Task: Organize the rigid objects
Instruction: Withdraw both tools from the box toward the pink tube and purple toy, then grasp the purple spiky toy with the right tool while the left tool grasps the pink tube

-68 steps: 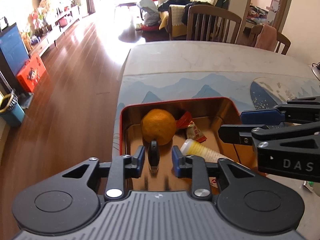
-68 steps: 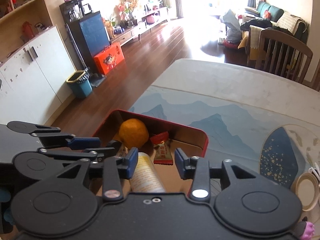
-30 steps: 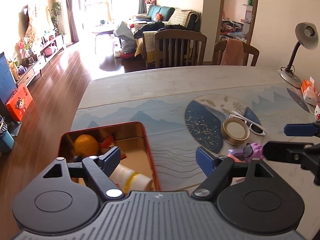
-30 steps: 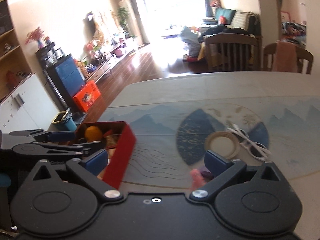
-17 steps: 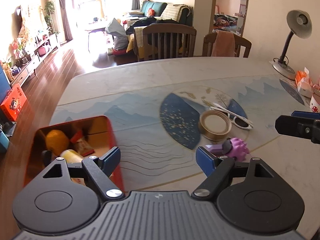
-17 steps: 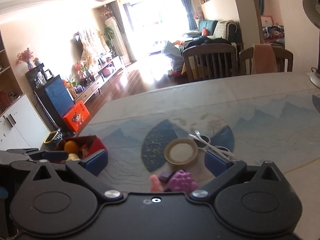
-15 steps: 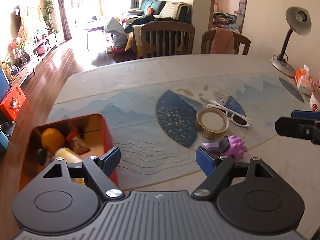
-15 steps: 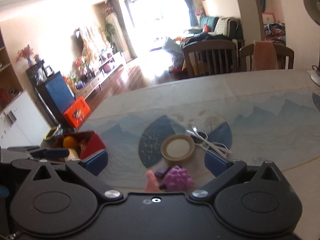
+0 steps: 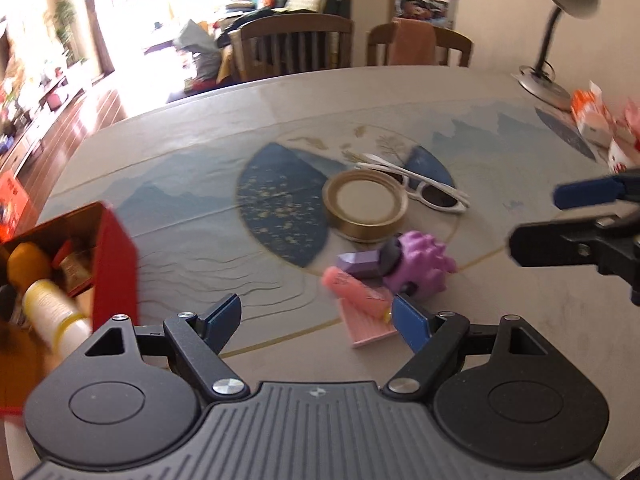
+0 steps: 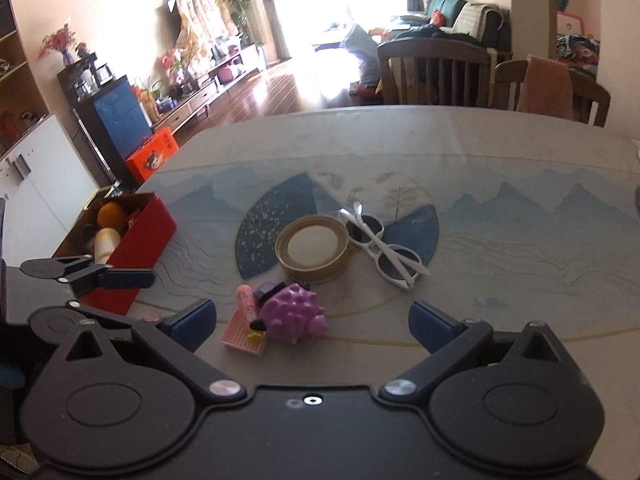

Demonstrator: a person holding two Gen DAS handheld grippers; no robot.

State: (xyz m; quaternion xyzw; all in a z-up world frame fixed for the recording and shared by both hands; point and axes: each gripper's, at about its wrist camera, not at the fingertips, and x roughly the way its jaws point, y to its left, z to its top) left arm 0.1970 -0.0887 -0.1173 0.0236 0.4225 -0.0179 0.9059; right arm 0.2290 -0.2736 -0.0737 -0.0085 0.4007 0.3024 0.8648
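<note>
A red box at the table's left edge holds an orange, a cream tube and a snack packet. In the middle of the table lie a tape roll, white sunglasses, a purple knobbly toy and a pink comb. My left gripper is open just before the pink comb. My right gripper is open too, with the purple toy and comb lying ahead between its fingers, untouched.
A desk lamp and orange-white packets stand at the table's far right. Two wooden chairs are beyond the far edge. The right gripper's fingers reach in from the right in the left wrist view.
Both grippers swung away from the red box to the right and sank toward the group of toys, tape roll and sunglasses. Both stayed open and empty.
</note>
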